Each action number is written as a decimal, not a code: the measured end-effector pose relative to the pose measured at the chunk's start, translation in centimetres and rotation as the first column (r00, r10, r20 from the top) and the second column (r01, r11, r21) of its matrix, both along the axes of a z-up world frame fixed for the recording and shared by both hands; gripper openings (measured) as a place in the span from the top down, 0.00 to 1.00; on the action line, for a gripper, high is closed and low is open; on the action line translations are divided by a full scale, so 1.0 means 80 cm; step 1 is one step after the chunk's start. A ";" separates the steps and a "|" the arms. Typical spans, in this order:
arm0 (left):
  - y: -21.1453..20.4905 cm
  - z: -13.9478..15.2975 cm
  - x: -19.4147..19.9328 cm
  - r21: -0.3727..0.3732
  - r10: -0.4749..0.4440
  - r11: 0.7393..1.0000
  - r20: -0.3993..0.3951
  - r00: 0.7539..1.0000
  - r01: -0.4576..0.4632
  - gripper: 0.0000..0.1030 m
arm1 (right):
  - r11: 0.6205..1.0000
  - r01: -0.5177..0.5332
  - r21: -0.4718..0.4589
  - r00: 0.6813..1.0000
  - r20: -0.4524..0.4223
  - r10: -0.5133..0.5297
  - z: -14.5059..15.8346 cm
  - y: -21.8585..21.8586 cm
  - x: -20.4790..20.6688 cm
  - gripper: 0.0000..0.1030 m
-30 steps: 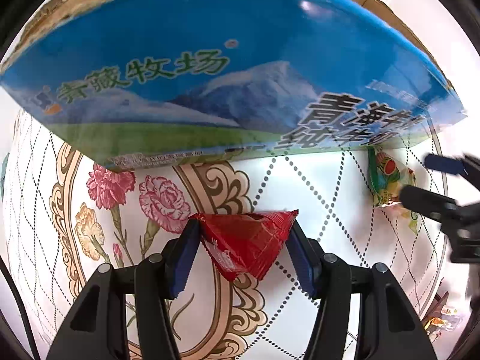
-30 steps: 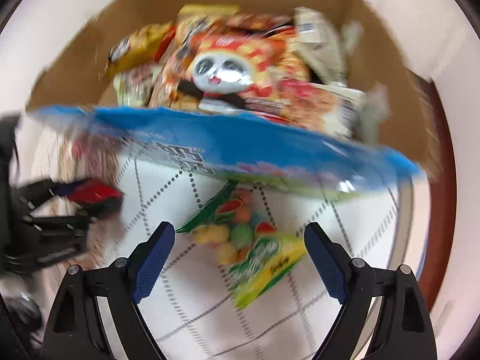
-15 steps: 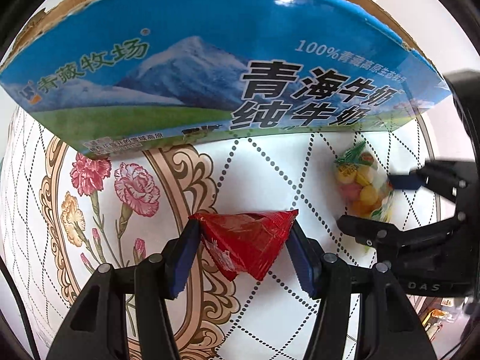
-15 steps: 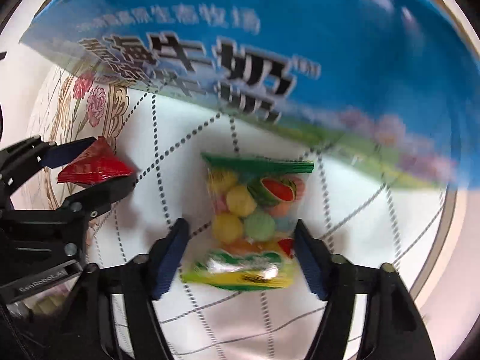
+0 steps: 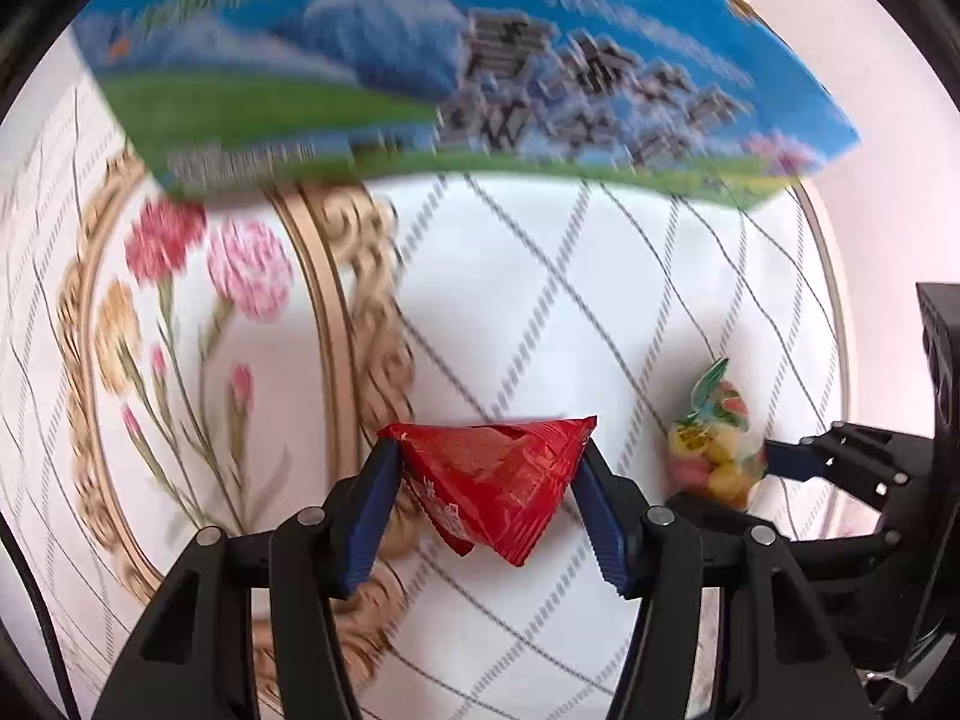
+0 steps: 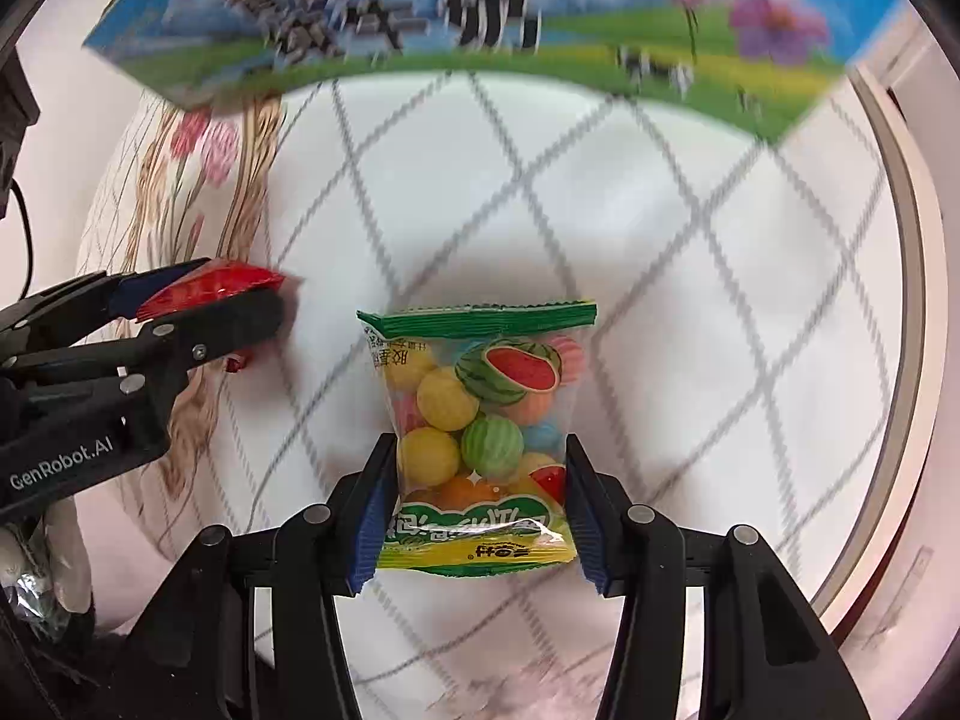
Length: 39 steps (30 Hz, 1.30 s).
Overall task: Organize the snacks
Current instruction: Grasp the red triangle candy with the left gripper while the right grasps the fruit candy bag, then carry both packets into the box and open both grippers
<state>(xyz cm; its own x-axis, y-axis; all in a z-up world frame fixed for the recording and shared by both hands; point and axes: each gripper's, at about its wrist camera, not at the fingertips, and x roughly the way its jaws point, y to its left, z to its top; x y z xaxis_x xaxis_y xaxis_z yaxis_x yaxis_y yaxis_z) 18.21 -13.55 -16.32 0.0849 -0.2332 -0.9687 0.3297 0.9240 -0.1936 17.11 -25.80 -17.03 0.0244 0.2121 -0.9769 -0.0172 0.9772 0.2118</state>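
Tablecloth (image 6: 690, 312) below, candy bag (image 6: 480, 420) sits between closing right tongs (image 6: 477, 504).

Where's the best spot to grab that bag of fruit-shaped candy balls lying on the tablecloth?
Take the candy bag across its lower half, one pad on each long side edge, coming straight down from above. It lies flat on the tablecloth, and its width fits between the fingers. The right gripper is closing there now, with the bag between its fingers.

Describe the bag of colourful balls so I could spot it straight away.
Below the big blue box, on the white tablecloth, the right gripper is closing on the candy bag. Unlike the plain red packet nearby, it is clear, with a watermelon picture.
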 end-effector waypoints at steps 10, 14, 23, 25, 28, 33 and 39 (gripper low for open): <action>0.014 -0.029 -0.013 -0.020 0.011 1.000 -0.049 0.999 -0.012 0.46 | 0.987 0.121 0.104 0.993 -0.022 -0.120 -0.008 -0.024 -0.009 0.45; 0.020 -0.032 -0.006 -0.042 0.032 0.999 -0.064 0.997 -0.035 0.47 | 0.993 0.105 0.059 0.994 0.010 -0.106 -0.008 -0.025 -0.024 0.46; 0.044 0.035 0.004 -0.080 0.038 0.996 -0.048 0.998 -0.042 0.48 | 0.980 0.144 0.137 0.987 0.057 -0.153 0.006 -0.007 -0.033 0.47; 0.048 0.058 0.002 -0.103 0.036 0.994 -0.026 0.999 -0.038 0.48 | 0.973 0.159 0.167 0.983 0.068 -0.173 0.014 -0.010 -0.036 0.47; 0.054 0.100 0.006 -0.143 0.032 0.989 0.017 0.999 -0.029 0.48 | 0.958 0.183 0.223 0.975 0.083 -0.205 0.032 -0.022 -0.042 0.47; 0.050 0.184 0.031 -0.208 0.032 0.978 0.077 0.997 -0.015 0.48 | 0.933 0.193 0.305 0.954 0.165 -0.251 0.090 -0.037 -0.033 0.47; 0.020 0.257 0.091 -0.222 0.014 0.975 0.128 0.992 0.015 0.48 | 0.907 0.203 0.369 0.903 0.288 -0.319 0.168 -0.054 0.011 0.46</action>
<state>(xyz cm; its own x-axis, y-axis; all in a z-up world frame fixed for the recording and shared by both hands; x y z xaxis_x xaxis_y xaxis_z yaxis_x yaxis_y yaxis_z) 25.49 -11.98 4.23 0.2042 -0.4417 -0.8736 0.3657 0.8622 -0.3505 18.00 -30.11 -3.55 0.4351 0.4534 -0.7779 0.1022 0.8336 0.5429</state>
